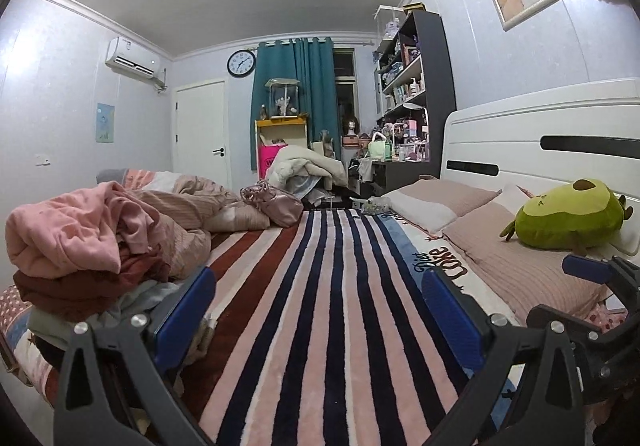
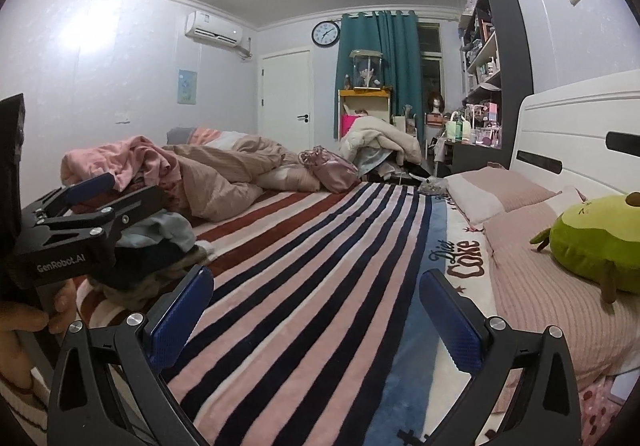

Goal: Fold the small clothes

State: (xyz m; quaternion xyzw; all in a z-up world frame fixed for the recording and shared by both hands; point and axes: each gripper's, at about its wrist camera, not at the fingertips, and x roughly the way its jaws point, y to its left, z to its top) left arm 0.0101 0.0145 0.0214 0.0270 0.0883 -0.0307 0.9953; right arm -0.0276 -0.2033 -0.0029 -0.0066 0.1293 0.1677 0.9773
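left tool point(image 1: 318, 310): blue-padded fingers spread wide, nothing between them, just hovering over the striped plush blanket point(image 1: 320, 306) in pink, navy and rust on the bed

right tool point(image 2: 316, 312): same deal, fingers wide apart and gripping nothing, low over that blanket

left tool from the right cam: sits at the left edge with its black body up against the clothes heap; looks like it might be brushing the pile, but honestly can't tell from this angle

clothes: messy pile of small clothes point(image 1: 80, 246), pink on top, dark red and pale blue-grey under it, at the left side of the bed just beside the left tool

other stuff: green avocado plush toy point(image 1: 568, 220) on the pink ribbed pillows point(image 1: 516, 266) by the white headboard point(image 1: 540, 134)
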